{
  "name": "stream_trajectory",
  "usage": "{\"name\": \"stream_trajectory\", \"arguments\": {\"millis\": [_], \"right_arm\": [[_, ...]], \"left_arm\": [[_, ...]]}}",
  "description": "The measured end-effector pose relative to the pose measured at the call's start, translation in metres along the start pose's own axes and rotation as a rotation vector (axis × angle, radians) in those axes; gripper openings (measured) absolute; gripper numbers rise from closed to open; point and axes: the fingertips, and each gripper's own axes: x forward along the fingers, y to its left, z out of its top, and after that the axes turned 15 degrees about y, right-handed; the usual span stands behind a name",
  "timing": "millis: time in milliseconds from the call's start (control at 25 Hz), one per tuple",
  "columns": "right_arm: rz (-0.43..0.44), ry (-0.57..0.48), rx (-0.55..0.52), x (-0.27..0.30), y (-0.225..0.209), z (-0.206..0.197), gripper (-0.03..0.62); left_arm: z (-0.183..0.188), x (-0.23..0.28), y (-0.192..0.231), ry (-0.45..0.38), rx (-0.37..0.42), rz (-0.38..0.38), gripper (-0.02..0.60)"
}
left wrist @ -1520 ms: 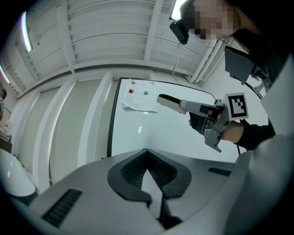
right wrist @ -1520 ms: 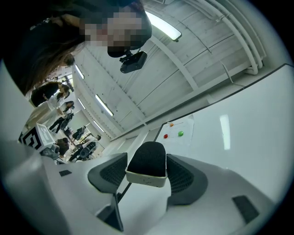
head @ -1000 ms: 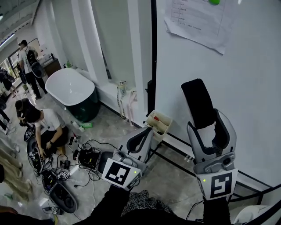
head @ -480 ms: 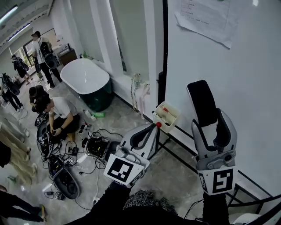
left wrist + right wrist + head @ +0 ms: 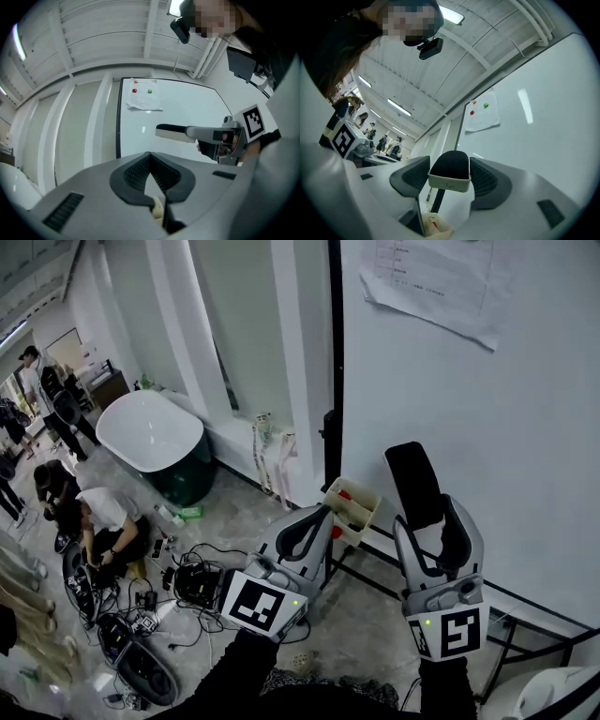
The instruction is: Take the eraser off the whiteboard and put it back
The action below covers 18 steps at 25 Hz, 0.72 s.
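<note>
The eraser point(image 5: 413, 483) is a long block with a black felt face and a white body. My right gripper point(image 5: 432, 518) is shut on its lower end, and the eraser stands up in front of the whiteboard point(image 5: 525, 427), apart from it. In the right gripper view the eraser point(image 5: 449, 170) sits between both pads, with the whiteboard point(image 5: 543, 122) beyond. My left gripper point(image 5: 317, 518) hangs lower left, shut on nothing. From the left gripper view, its tips point(image 5: 150, 157) meet, and the eraser point(image 5: 171, 132) pokes out of the right gripper point(image 5: 206, 135).
A paper sheet point(image 5: 431, 287) is pinned high on the board. A small tray with markers point(image 5: 351, 507) hangs at the board's lower left corner. Black stand bars point(image 5: 394, 587) run below. A white tub point(image 5: 150, 432), cables and people point(image 5: 94, 517) occupy the floor at left.
My right gripper has sunk a little with the eraser still in it. The left gripper has stayed beside it, shut.
</note>
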Motion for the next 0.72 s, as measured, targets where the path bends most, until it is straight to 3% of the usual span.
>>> {"name": "stream_trajectory", "arguments": {"millis": [440, 720], "right_arm": [[-0.189, 0.163, 0.051, 0.063, 0.041, -0.068, 0.276], [-0.216, 0.249, 0.069, 0.080, 0.049, -0.098, 0.276]], "left_arm": [[-0.036, 0.035, 0.068, 0.026, -0.017, -0.233, 0.005], [-0.053, 0.042, 0.076, 0.038, -0.031, -0.299, 0.005]]}}
